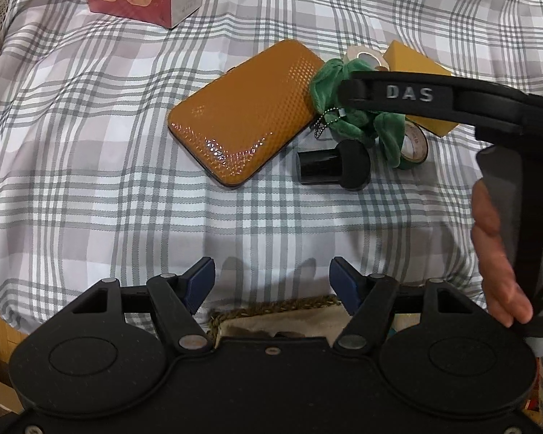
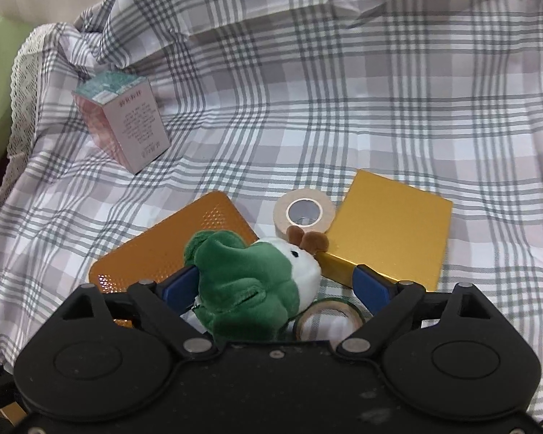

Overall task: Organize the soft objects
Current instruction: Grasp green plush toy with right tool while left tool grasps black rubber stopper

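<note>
A green and white plush toy (image 2: 257,278) with brown antlers and a bead chain lies on the checked cloth between the two fingers of my right gripper (image 2: 277,284). The jaws stand wide open around it; the left pad touches its green side, the right pad is apart. In the left wrist view the plush (image 1: 354,115) sits partly hidden under the right gripper's black finger (image 1: 409,94). My left gripper (image 1: 271,282) is open and empty, low over the cloth near the front edge, above a woven basket (image 1: 271,316).
An orange hard case (image 1: 242,115) lies left of the plush. A yellow box (image 2: 391,228), a beige tape roll (image 2: 304,213), a green tape roll (image 2: 329,320) and a black cylinder (image 1: 329,164) crowd around it. A pink carton (image 2: 123,123) stands at the back left.
</note>
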Demonstrator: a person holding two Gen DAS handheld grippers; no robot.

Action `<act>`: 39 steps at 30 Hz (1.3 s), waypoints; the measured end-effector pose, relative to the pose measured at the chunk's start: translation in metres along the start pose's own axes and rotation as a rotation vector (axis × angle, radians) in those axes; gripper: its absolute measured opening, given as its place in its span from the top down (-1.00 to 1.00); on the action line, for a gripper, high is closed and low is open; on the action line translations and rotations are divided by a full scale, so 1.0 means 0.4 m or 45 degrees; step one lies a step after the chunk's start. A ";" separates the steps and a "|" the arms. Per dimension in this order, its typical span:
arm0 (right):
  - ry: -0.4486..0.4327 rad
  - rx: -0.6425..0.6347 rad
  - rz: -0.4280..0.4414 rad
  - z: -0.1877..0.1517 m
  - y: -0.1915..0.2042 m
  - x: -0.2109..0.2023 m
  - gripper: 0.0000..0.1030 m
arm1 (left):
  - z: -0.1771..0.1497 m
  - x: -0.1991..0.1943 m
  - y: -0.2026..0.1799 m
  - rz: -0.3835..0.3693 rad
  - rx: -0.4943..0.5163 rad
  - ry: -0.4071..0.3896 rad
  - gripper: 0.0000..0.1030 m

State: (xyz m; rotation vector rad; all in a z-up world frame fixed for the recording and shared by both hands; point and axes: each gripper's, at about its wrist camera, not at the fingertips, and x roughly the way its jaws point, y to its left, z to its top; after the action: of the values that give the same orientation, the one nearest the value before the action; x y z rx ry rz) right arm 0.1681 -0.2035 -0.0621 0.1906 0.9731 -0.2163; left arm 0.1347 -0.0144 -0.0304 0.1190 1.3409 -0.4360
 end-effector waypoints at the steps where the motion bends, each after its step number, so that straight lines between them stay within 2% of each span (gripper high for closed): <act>1: 0.004 -0.003 -0.003 -0.001 0.005 0.004 -0.77 | 0.001 0.003 0.001 -0.002 -0.001 0.003 -0.28; 8: 0.041 -0.009 -0.011 -0.003 0.017 0.038 -0.75 | -0.007 0.009 0.010 0.004 -0.015 0.021 -0.28; 11: 0.057 -0.015 -0.004 -0.002 0.022 0.045 -0.40 | -0.007 0.008 0.012 0.004 -0.022 0.022 -0.28; 13: 0.060 -0.024 -0.003 0.000 0.028 0.044 -0.36 | -0.008 0.003 0.011 0.006 -0.026 0.017 -0.28; 22: -0.059 -0.094 -0.023 0.000 0.046 -0.053 -0.34 | -0.001 -0.018 -0.003 0.026 -0.017 -0.023 -0.29; 25: -0.108 -0.057 -0.028 0.007 0.026 -0.102 -0.34 | 0.009 -0.023 -0.020 0.033 -0.003 -0.056 -0.40; 33: -0.161 0.084 -0.106 -0.016 -0.070 -0.181 -0.35 | 0.064 -0.011 -0.087 0.013 0.041 -0.120 -0.42; 39: -0.139 0.154 -0.139 -0.050 -0.125 -0.195 -0.35 | 0.110 0.039 -0.118 -0.042 -0.001 -0.099 -0.44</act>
State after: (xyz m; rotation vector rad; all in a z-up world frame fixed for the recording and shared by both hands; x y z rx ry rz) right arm 0.0965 -0.2391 -0.0113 0.2341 0.8633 -0.3826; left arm 0.1599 -0.0758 -0.0274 0.0786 1.2682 -0.4636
